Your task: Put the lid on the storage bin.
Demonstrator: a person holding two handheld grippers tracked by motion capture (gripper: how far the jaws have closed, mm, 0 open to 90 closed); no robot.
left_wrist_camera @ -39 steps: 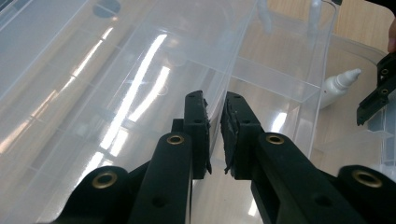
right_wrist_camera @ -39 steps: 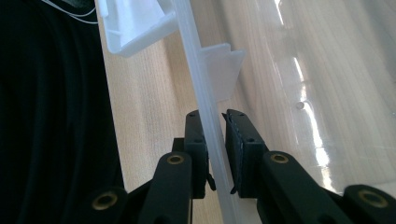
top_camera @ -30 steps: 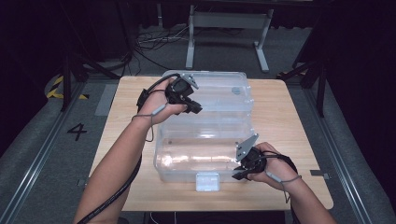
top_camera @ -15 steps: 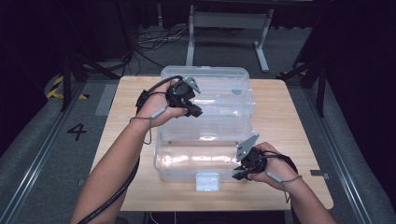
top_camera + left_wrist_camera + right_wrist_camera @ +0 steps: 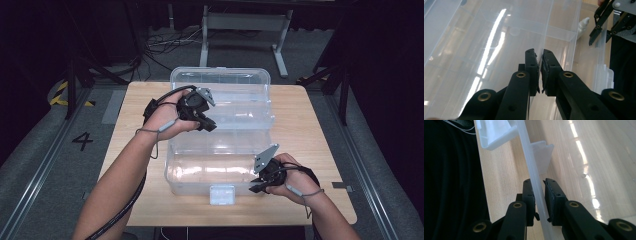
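A clear plastic storage box [image 5: 172, 175] sits on a wooden table [image 5: 310, 130]. Above its back half is a clear compartment tray [image 5: 235, 95], tilted towards the camera. My left gripper [image 5: 210, 126] is shut on that tray's thin wall, which runs between the pads in the left gripper view [image 5: 540, 53]. My right gripper [image 5: 255, 186] is shut on the box's front rim near its right corner; the clear rim [image 5: 531, 167] passes between its pads [image 5: 537, 181]. The right gripper [image 5: 599, 41] also appears at the top right of the left gripper view.
A white latch [image 5: 222, 195] hangs at the middle of the box's front. A small white bottle [image 5: 583, 25] lies behind the clear plastic. Grey floor, cables and a metal frame [image 5: 240, 22] lie beyond the table's far edge.
The clear tray has come up and towards the camera with my left gripper on it. The right gripper has stayed on the box's rim.
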